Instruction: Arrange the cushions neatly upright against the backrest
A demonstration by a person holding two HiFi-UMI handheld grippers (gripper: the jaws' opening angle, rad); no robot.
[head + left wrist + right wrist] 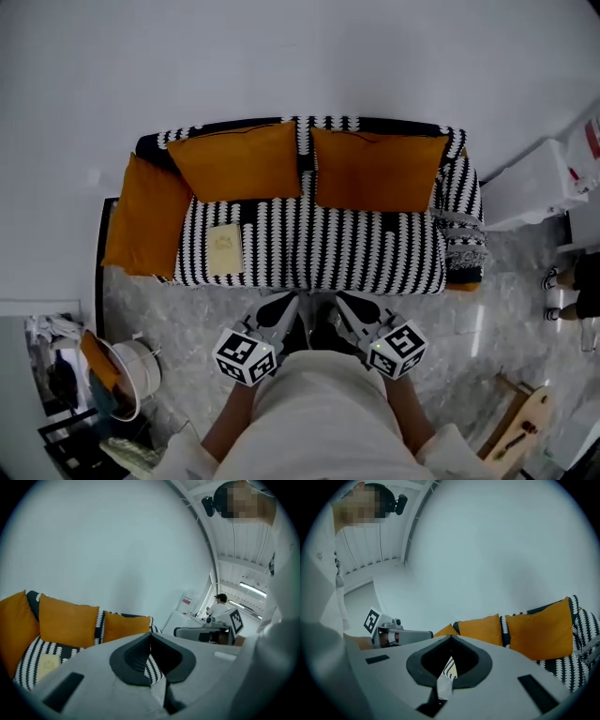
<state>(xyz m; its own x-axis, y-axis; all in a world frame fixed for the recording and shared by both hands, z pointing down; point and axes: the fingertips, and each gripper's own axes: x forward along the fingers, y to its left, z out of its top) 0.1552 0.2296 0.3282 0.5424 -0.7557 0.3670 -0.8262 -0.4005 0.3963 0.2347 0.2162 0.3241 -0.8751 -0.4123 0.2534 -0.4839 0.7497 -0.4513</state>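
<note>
A black-and-white striped sofa (319, 248) fills the middle of the head view. Two orange cushions (239, 161) (375, 169) stand upright against its backrest. A third orange cushion (145, 216) leans on the left armrest. My left gripper (281, 305) and right gripper (343, 305) hang side by side just in front of the seat's front edge, both shut and holding nothing. In the left gripper view the left gripper (150, 635) points over the cushions (68, 620). In the right gripper view the right gripper (451, 639) points the same way, cushions (543, 630) to its right.
A pale yellow booklet (225, 249) lies on the seat's left part. A striped throw (464, 239) drapes over the right armrest. A white cabinet (534, 183) stands to the right, a white round appliance (136, 370) on the floor at lower left, a wooden board (520, 427) at lower right.
</note>
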